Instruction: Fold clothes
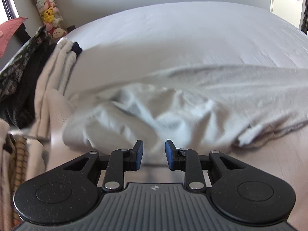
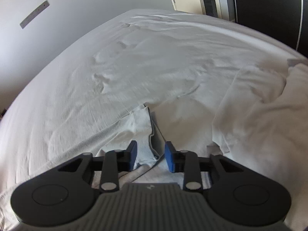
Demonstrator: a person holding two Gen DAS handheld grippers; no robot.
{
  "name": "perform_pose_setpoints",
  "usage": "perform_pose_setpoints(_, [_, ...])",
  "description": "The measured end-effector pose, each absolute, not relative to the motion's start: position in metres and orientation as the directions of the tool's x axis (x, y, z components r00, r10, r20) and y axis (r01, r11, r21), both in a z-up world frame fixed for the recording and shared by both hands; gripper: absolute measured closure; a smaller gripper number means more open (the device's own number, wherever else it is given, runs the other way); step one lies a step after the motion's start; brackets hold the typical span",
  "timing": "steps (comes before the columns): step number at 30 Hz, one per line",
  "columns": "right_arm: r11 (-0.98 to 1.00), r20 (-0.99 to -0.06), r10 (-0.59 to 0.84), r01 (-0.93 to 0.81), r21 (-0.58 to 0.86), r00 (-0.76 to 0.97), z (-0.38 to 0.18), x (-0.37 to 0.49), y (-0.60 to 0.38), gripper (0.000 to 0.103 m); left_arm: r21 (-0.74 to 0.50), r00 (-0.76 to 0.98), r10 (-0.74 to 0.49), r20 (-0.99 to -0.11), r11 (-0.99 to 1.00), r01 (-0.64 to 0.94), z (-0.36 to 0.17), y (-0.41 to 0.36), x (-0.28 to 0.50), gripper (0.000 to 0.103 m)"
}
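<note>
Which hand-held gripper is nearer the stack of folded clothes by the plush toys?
Left. The left hand-held gripper has the stack on its left; the right hand-held gripper doesn't see it.

We see a pale grey garment (image 1: 154,111) lying crumpled and bunched across the bed, its folds blurred. In the right wrist view a light hem (image 2: 144,134) with a dark-edged seam lies rumpled.

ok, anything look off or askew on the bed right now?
The pale grey cotton garment lies bunched in a crumpled heap on the white bedsheet, not flat. Both the left gripper and right gripper are open, gripping nothing.
</note>
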State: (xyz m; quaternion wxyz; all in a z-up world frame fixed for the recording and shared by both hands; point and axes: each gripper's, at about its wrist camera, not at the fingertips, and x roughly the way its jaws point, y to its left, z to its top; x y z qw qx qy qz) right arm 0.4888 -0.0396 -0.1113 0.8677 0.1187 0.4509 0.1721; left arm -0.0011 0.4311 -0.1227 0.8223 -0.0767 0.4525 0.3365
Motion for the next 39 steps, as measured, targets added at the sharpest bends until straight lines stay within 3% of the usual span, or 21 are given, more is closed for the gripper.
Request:
perform_pose_setpoints(3, [0.913, -0.75, 0.401, -0.165, 0.373, 0.525, -0.126, 0.491, -0.037, 0.069, 0.178, 0.351, 0.473, -0.808, 0.764, -0.621, -0.131, 0.43, 0.003, 0.073])
perform_pose_setpoints(5, [0.911, -0.736, 0.409, -0.195, 0.364, 0.539, -0.128, 0.489, -0.032, 0.099, 0.176, 0.358, 0.477, -0.803, 0.763, -0.623, -0.131, 0.428, 0.006, 0.073])
perform_pose_setpoints(6, [0.916, -0.725, 0.4, -0.219, 0.336, 0.561, -0.125, 0.487, -0.029, 0.102, 0.171, 0.364, 0.477, -0.8, 0.763, -0.624, -0.13, 0.428, 0.006, 0.073])
perform_pose_setpoints(10, [0.933, -0.669, 0.358, -0.221, 0.285, 0.651, -0.109, 0.492, -0.027, 0.103, 0.156, 0.372, 0.478, -0.796, 0.755, -0.637, -0.129, 0.429, 0.006, 0.073])
perform_pose_setpoints(15, [0.956, -0.713, 0.292, -0.164, 0.245, 0.638, -0.111, 0.51, -0.036, 0.103, 0.151, 0.361, 0.477, -0.801, 0.745, -0.65, -0.13, 0.43, 0.008, 0.073])
perform_pose_setpoints(18, [0.921, -0.703, 0.382, -0.185, 0.342, 0.601, -0.114, 0.52, -0.039, 0.09, 0.16, 0.359, 0.484, -0.798, 0.745, -0.648, -0.13, 0.428, 0.009, 0.073])
perform_pose_setpoints(20, [0.904, -0.681, 0.417, -0.195, 0.381, 0.602, -0.113, 0.527, -0.035, 0.065, 0.171, 0.357, 0.491, -0.794, 0.745, -0.644, -0.131, 0.427, 0.01, 0.073])
perform_pose_setpoints(25, [0.915, -0.706, 0.402, -0.22, 0.339, 0.583, -0.12, 0.548, -0.007, 0.069, 0.198, 0.331, 0.495, -0.804, 0.746, -0.636, -0.136, 0.427, 0.015, 0.073])
perform_pose_setpoints(26, [0.914, -0.711, 0.405, -0.231, 0.333, 0.575, -0.122, 0.55, -0.002, 0.088, 0.201, 0.328, 0.496, -0.804, 0.746, -0.634, -0.137, 0.428, 0.016, 0.073])
perform_pose_setpoints(27, [0.917, -0.713, 0.4, -0.251, 0.311, 0.576, -0.123, 0.55, 0.003, 0.1, 0.206, 0.325, 0.498, -0.804, 0.746, -0.633, -0.137, 0.428, 0.017, 0.073])
perform_pose_setpoints(33, [0.914, -0.64, 0.402, -0.327, 0.24, 0.655, -0.116, 0.55, 0.011, 0.101, 0.216, 0.314, 0.505, -0.804, 0.74, -0.637, -0.141, 0.428, 0.019, 0.073])
perform_pose_setpoints(37, [0.926, -0.665, 0.367, -0.32, 0.199, 0.65, -0.126, 0.558, 0.018, 0.1, 0.224, 0.308, 0.508, -0.804, 0.739, -0.635, -0.141, 0.428, 0.021, 0.073])
perform_pose_setpoints(39, [0.934, -0.682, 0.345, -0.305, 0.185, 0.645, -0.132, 0.559, 0.019, 0.094, 0.222, 0.311, 0.508, -0.804, 0.74, -0.635, -0.14, 0.428, 0.022, 0.073])
